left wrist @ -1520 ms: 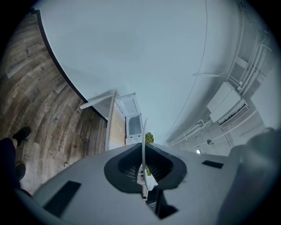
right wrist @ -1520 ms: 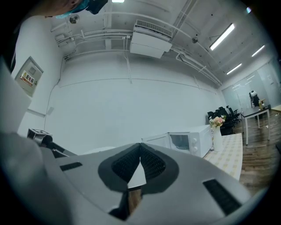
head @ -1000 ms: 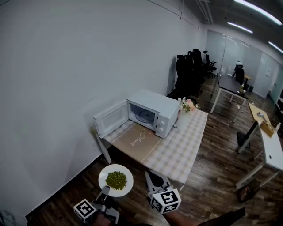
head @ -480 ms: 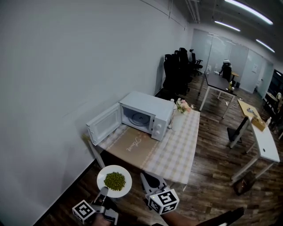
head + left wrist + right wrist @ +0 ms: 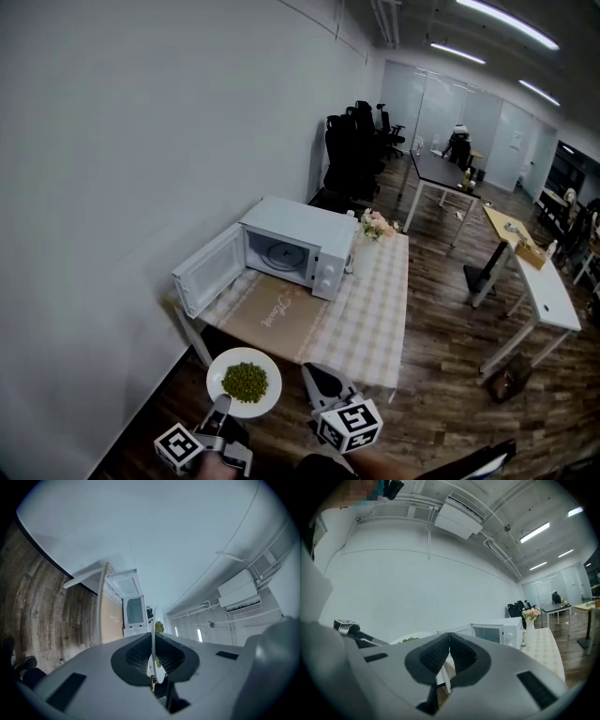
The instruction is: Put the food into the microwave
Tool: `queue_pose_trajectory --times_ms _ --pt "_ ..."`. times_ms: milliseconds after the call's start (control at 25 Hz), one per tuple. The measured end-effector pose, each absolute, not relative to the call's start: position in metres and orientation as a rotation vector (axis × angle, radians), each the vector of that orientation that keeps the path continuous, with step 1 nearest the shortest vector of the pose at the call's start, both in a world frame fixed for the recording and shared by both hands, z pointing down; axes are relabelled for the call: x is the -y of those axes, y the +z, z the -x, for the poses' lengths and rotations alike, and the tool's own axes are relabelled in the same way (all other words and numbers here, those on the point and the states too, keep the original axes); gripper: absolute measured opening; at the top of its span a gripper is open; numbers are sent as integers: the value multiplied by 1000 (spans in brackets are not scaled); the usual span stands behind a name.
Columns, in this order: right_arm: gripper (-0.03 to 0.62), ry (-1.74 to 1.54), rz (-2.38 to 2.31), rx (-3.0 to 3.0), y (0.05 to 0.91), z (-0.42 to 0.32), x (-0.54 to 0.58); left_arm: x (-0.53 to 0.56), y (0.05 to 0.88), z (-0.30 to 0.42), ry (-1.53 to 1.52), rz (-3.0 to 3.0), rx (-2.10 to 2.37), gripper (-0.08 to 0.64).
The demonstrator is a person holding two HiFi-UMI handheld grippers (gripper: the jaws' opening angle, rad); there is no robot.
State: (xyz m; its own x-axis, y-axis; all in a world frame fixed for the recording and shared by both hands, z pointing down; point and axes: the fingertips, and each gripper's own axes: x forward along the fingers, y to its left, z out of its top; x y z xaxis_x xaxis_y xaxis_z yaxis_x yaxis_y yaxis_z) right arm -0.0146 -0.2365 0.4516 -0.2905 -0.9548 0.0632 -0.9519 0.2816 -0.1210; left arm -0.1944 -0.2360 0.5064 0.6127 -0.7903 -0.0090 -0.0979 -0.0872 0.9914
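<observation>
A white plate (image 5: 245,382) with a heap of green food (image 5: 246,382) hangs over the floor in front of the table. My left gripper (image 5: 221,405) is shut on the plate's near rim; in the left gripper view the plate (image 5: 153,658) stands edge-on between the pads. The white microwave (image 5: 295,246) sits at the table's far end, its door (image 5: 209,270) swung open to the left and the turntable visible inside. My right gripper (image 5: 323,381) is beside the plate, shut with nothing between its pads (image 5: 449,656).
The table (image 5: 366,319) has a checked cloth and a tan mat (image 5: 274,307) before the microwave. A vase of flowers (image 5: 376,225) stands right of the microwave. White wall on the left. Desks (image 5: 536,286) and black chairs (image 5: 352,155) stand further back.
The table and microwave have shifted left and slightly up in the head view, as the view turned. The plate and both grippers keep the same place in the picture.
</observation>
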Motion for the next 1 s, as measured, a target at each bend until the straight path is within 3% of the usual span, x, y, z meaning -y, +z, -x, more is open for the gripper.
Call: queue_pose_trajectory --times_ms 1000 --pt "8 -220 1878 -2480 447 -42 392 392 498 147 -670 -1575 783 25"
